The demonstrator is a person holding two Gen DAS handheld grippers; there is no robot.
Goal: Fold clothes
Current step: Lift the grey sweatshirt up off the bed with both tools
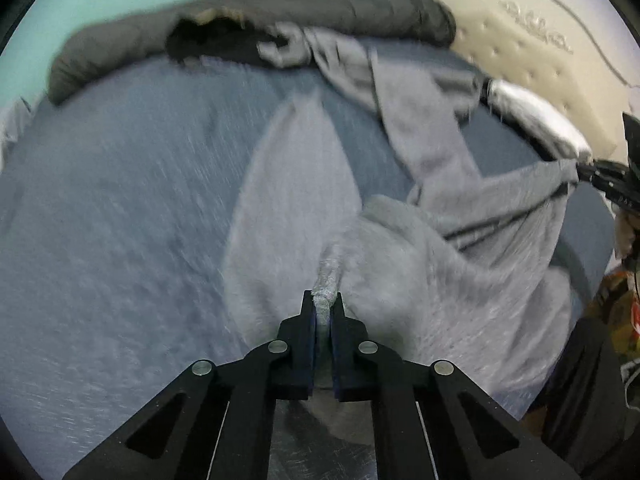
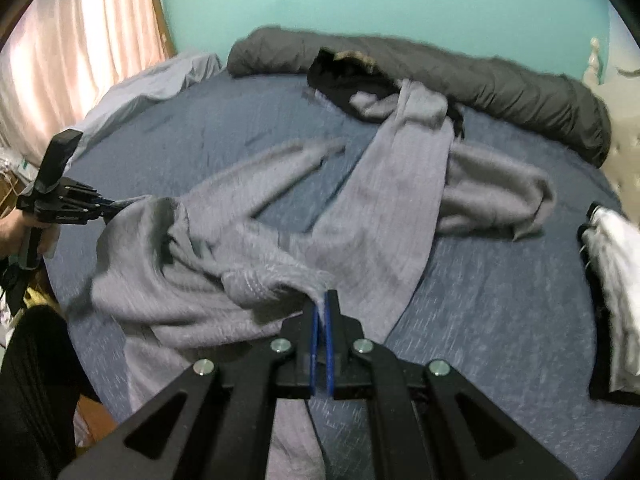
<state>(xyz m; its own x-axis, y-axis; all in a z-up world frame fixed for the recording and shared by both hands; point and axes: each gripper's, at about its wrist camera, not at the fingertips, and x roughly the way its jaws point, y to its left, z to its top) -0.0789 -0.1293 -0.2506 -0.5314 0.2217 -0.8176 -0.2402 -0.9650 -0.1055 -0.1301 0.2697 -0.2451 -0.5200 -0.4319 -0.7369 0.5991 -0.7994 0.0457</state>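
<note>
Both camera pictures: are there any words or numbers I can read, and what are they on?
None can be read for sure.
Cream padded headboard: a curly embossed word, too blurred to read.
Black left gripper body, seen from the right wrist: small pale lettering, too small.
Grey knit garment: no text shows.

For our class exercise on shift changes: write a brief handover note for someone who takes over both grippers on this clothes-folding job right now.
Left gripper: shut on an edge of the grey knit garment.
Right gripper: shut on another edge of the same garment.
The garment hangs bunched between the two, its long parts trailing over the blue bed sheet.
A black garment lies by the rolled dark duvet; a white and black item sits at the bed's right edge.
Done: both edges gripped. Left: spread the garment flat, fold it.
</note>
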